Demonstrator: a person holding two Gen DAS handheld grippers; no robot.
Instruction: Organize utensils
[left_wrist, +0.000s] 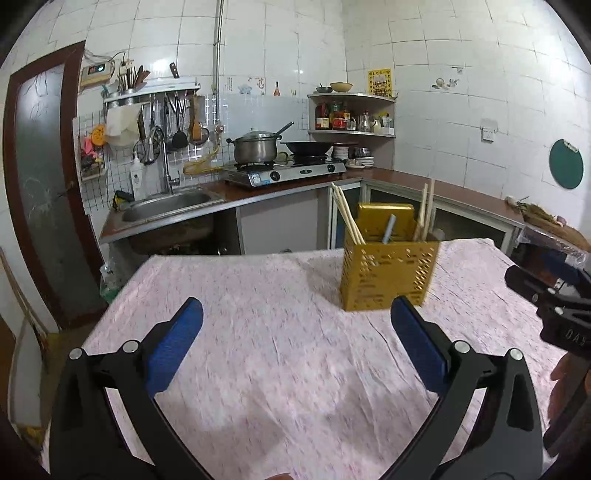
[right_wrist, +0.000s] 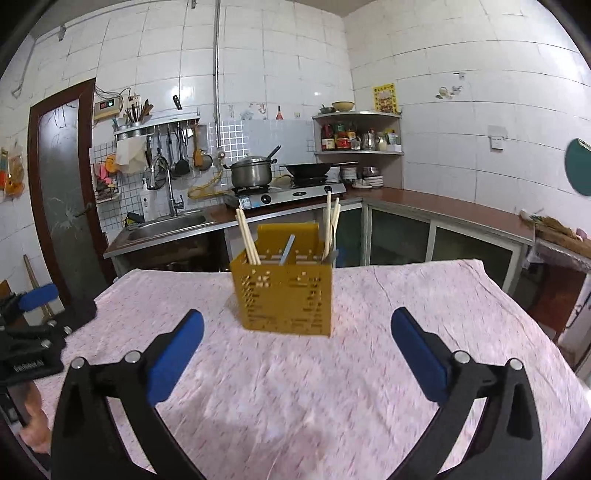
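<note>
The utensils' lower ends are hidden inside the yellow holder (right_wrist: 286, 295); its perforations are smeared by blur.

Left hand-held gripper (left_wrist: 295, 328) gapes near yellow holder (left_wrist: 388, 273).

Both feeds bright enough, even indoor light from above, no hard shadows. I get glare spots on the wall tiles (right_wrist: 236, 144) behind the stove, esp. in the right wrist view. Soft shadow under the holder (right_wrist: 284, 291) on the cloth (right_wrist: 295, 387). Motion blur on the cloth and holder holes in both; left wrist view is worse, w/ the holder (left_wrist: 388, 273) edges smeared. Heavy fisheye bend: tile lines curve, corners go black. Far kitchen reads sharper than the near cloth.
</note>
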